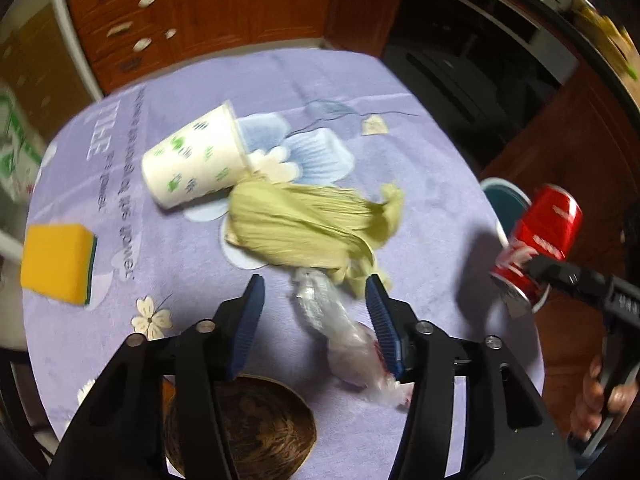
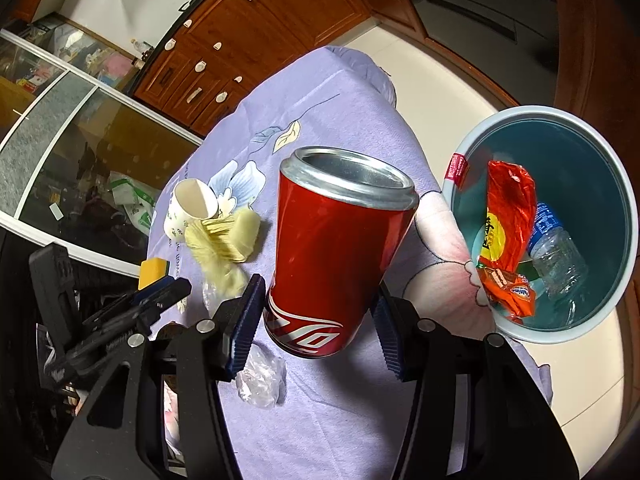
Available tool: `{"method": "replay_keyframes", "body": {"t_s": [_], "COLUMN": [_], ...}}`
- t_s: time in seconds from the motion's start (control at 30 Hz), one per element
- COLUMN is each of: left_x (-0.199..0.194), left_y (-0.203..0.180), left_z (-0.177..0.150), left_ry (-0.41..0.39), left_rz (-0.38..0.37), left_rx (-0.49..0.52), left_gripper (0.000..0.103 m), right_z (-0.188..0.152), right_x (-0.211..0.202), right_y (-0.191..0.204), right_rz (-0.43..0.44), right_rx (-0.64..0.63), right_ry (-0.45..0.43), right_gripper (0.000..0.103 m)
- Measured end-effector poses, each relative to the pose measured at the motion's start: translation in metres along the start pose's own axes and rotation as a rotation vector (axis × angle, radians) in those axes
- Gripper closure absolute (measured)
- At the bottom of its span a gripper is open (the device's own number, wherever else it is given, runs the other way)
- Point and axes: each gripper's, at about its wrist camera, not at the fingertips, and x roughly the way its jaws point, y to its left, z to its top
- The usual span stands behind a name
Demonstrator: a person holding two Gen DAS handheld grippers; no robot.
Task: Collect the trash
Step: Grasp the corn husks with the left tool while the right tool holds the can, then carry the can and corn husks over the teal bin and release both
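Can in right jaws | bin contents: right view only | sponge: left

Both tongs, left tongs and right tongs, are black plastic frames (silver screws at joints) with ribbed blue pads

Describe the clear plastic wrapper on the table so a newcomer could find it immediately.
Start at the lilac floral tablecloth. Near its front edge, just below the pale green corn husk, lies the crumpled plastic wrapper, between the left claw's open fingers. It alone is transparent and shiny.
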Motion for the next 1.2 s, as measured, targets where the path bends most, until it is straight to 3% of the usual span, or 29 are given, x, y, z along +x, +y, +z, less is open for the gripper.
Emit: {"method": "replay_keyframes", "body": {"t_s": [0.13,0.37,0.57,0.6,0.7,0.77,0.8,1.0,1.2], "left_x": [0.014,0.039,0.062,0.064,0.061,0.055,0.049,0.003,-0.051], "left_y": [0.009,0.028,0.033,0.032,0.024,0.025,0.025,0.003,-0.051], "left_z": [0.008,0.028,0.036,0.035,0.03,0.028,0.026,0.013,0.008], "left_ry": [0.033,-0.001,0.014,0.016,-0.024,-0.045,-0.055,-0.158,-0.302], "left_rz": [0.007,0.097,0.023,0.006,0.063,0.08,0.071,0.085,0.112], "left_rx": [-0.055,-0.084,-0.058,-0.054,0.001,0.006,0.001,0.036,0.144], "left_gripper": [0.046,0.038,0.037,0.041,0.059,0.086,0.091,0.094,0.094], "right_z": [0.002,0.017,0.041,0.043,0.043,0.042,0.041,0.036,0.03], "right_x": [0.004,0.025,0.04,0.043,0.049,0.052,0.051,0.032,-0.013], "right_y": [-0.004,-0.001,0.002,0.003,0.001,-0.001,-0.002,-0.004,-0.014], "right_rz": [-0.004,-0.016,-0.043,-0.044,-0.042,-0.04,-0.036,-0.031,-0.014], "right_rx": [0.01,-0.014,-0.03,-0.03,-0.026,-0.018,-0.012,-0.003,0.015], "right_ry": [0.006,0.039,0.036,0.038,0.046,0.048,0.044,0.016,-0.065], "right_gripper": [0.052,0.052,0.052,0.052,0.052,0.052,0.052,0.052,0.052]}}
